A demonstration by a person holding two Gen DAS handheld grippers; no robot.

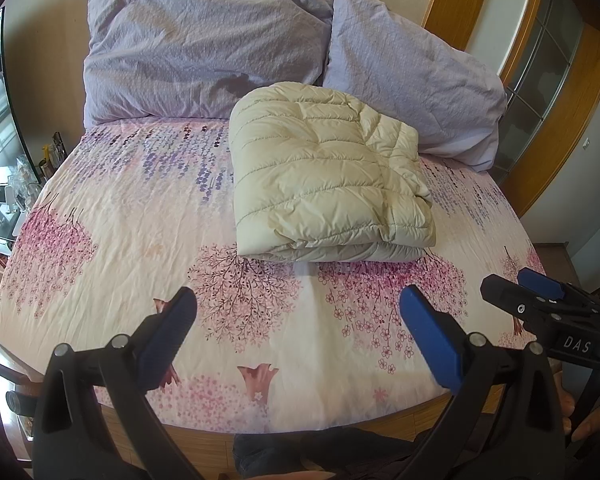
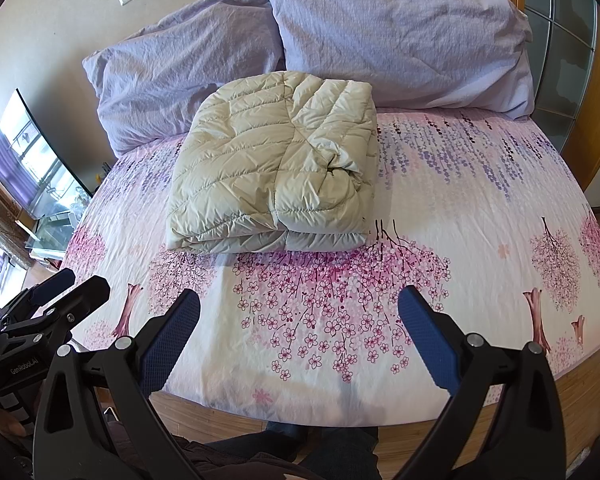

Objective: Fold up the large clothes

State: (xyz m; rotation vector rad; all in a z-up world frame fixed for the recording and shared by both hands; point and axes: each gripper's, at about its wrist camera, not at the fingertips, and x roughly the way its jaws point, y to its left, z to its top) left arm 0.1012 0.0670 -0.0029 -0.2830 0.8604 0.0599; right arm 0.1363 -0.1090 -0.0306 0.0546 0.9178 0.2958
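Note:
A cream quilted puffer jacket lies folded into a thick rectangular bundle on the flowered bed sheet, just in front of the pillows. The same jacket sits centre-left in the right wrist view. My left gripper is open and empty, held over the bed's near edge, well short of the jacket. My right gripper is likewise open with nothing between its blue pads. Each gripper shows in the other's view: the right gripper at the right edge, the left gripper at the left edge.
Two lilac pillows lean against the wall at the head of the bed. A wooden bed frame runs along the near edge. A TV and glass stand are to the left, a wood-framed glass door to the right.

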